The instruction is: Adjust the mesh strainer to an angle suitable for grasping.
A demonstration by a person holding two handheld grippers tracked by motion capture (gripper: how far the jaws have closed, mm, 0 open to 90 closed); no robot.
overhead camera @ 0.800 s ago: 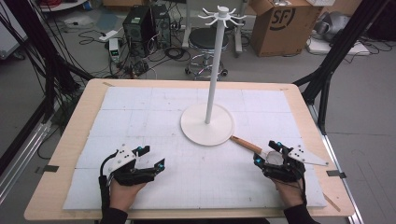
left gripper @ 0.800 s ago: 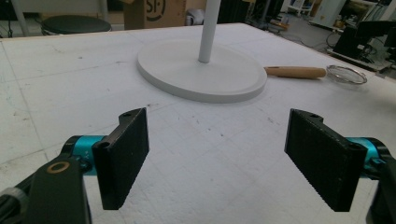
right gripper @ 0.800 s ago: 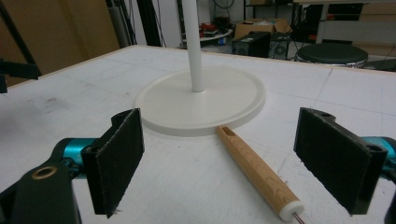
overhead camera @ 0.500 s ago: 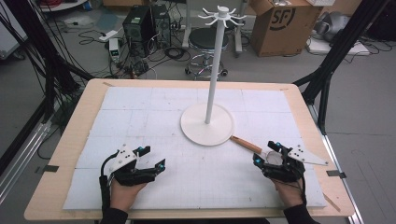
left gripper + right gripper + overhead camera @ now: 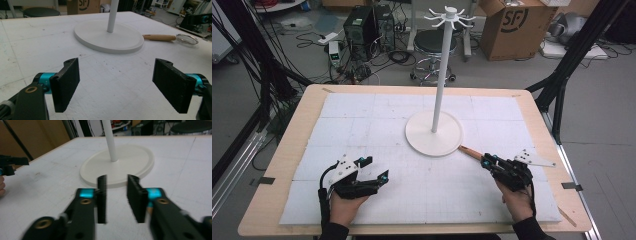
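Note:
A white stand with a round base (image 5: 433,132) and a tall pole sits in the middle of the table; it also appears in the left gripper view (image 5: 110,37) and the right gripper view (image 5: 117,166). A small strainer with a wooden handle (image 5: 469,151) lies to the right of the base, its mesh bowl (image 5: 187,38) resting on the table. My right gripper (image 5: 487,161) hovers at the strainer's bowl end, its jaws (image 5: 117,200) a narrow gap apart with nothing between them. My left gripper (image 5: 374,169) rests low at the front left, wide open (image 5: 116,85) and empty.
The table top is covered with a white foam sheet (image 5: 377,120) with a wooden rim. Behind the table stand a stool (image 5: 434,42), a cardboard box (image 5: 512,25) and a computer case with cables (image 5: 362,25). Black frame legs flank both sides.
My right gripper has edged slightly forward and left toward the strainer. The left gripper has stayed put.

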